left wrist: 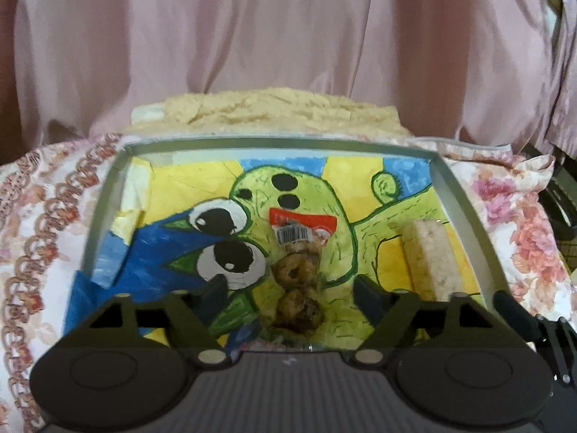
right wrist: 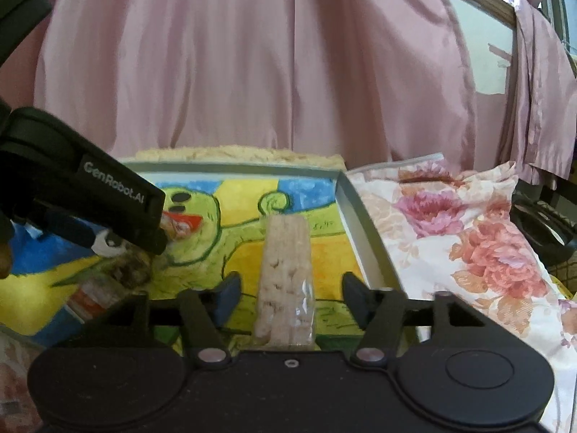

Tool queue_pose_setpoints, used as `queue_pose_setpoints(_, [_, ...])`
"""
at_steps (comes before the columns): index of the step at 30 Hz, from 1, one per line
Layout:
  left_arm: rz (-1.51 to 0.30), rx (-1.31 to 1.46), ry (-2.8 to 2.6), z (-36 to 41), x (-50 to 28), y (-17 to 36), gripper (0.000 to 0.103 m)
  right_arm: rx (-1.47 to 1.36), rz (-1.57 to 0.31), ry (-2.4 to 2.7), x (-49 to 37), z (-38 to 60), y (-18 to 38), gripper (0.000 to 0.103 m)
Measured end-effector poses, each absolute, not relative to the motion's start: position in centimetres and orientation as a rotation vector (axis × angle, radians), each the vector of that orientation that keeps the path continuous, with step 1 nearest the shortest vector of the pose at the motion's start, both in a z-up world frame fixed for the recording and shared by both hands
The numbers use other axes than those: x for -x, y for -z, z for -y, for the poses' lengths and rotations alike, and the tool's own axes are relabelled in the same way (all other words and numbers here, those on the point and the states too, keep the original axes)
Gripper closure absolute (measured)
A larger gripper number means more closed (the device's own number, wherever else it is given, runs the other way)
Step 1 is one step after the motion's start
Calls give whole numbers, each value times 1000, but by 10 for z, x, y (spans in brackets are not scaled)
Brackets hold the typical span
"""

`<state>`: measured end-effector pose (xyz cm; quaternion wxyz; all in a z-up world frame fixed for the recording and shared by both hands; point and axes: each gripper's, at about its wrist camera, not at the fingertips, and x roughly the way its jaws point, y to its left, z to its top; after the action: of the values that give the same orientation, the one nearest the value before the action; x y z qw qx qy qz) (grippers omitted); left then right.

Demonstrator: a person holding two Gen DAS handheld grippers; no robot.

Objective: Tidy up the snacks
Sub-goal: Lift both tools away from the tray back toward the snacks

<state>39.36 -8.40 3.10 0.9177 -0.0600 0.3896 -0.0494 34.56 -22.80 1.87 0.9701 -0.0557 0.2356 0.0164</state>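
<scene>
A shallow grey tray lined with a green, yellow and blue cartoon drawing lies on a floral cloth. A clear pack of brown ring cookies with a red label lies in the tray's middle, between the fingers of my open left gripper. A pale rice-cracker bar in clear wrap lies in the tray's right part. In the right wrist view the bar lies between the fingers of my open right gripper. The left gripper and cookie pack show at its left.
The floral cloth covers the surface around the tray. A beige fuzzy cushion sits behind the tray. Pink curtains hang at the back. A dark round object lies at the far right.
</scene>
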Motion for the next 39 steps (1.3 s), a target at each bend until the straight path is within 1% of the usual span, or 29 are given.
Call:
queue_pose_setpoints(1, [-788, 119, 96, 83, -389, -36, 16, 110, -466, -35, -342, 228, -22, 27])
queue_pose_setpoints(2, [-771, 115, 89, 82, -383, -41, 15, 108, -454, -36, -337, 228, -26, 21])
queue_pose_setpoints(3, [-755, 114, 83, 80, -377, -47, 13, 104, -442, -39, -332, 228, -30, 17])
queue_pose_setpoints(4, [-742, 114, 80, 78, -372, -52, 9, 99, -431, -40, -327, 228, -34, 15])
queue_pose_setpoints(6, [-709, 117, 70, 74, -359, -64, 3, 81, -399, -42, -314, 229, -43, 5])
queue_pose_setpoints(9, [-665, 114, 63, 65, -338, -78, 1, 65, -350, -38, -295, 228, -58, 1])
queue_pose_setpoints(16, [-602, 100, 30, 47, -284, -100, 1, 26, -275, -30, -251, 224, -86, 1])
queue_pose_setpoints(24, [-535, 84, -10, 25, -219, -115, 1, 31, -229, -62, -194, 209, -104, 1])
queue_pose_setpoints(34, [-537, 55, -59, -6, -141, -98, 1, 108, -243, -134, -130, 180, -98, 1])
queue_pose_setpoints(39, [-574, 34, -95, -18, -105, -86, 1, 147, -271, -189, -101, 165, -92, 1])
